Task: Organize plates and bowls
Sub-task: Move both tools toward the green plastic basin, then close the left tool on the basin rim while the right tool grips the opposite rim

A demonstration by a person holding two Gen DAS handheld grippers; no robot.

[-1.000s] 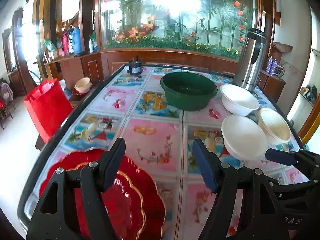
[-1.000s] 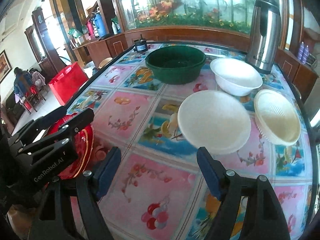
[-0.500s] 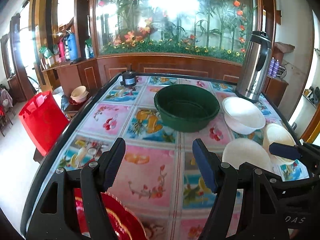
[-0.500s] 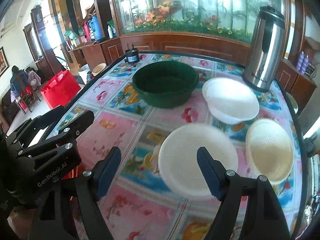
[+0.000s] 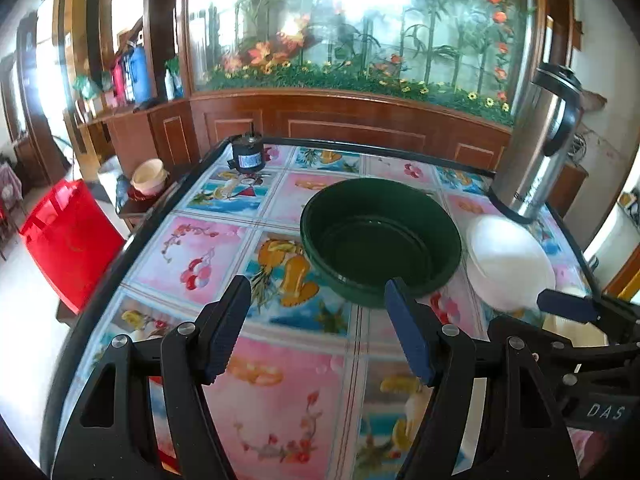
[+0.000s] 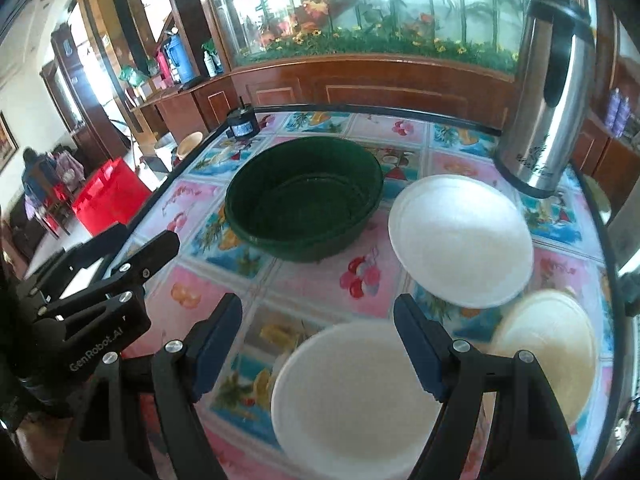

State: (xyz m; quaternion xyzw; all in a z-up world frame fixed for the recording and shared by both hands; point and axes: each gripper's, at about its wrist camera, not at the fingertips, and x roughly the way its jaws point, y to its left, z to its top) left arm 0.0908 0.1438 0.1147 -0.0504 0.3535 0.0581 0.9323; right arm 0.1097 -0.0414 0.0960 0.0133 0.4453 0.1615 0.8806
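Left gripper [image 5: 316, 330]: hovering agape, gripping nothing.
Right gripper [image 6: 318, 346]: hanging agape, empty, above the white plate [image 6: 352, 396].
Green basin [image 6: 304, 196]: sitting mid-table.

On the worktop [image 6: 360, 276], by count:
- Green basin [image 6: 304, 198]: 1, centre of the frame.
- White bowls: 2, one at right [image 6: 460, 240], one at lower centre [image 6: 352, 392].
- Cream ribbed bowl [image 6: 548, 348]: 1, lower right.
- Steel thermos jug [image 6: 548, 92]: 1, upper right.
- Small black canister [image 6: 242, 124]: 1, far left corner.
- Hand-held grippers: 2, left [image 5: 316, 328] and right [image 6: 318, 344].
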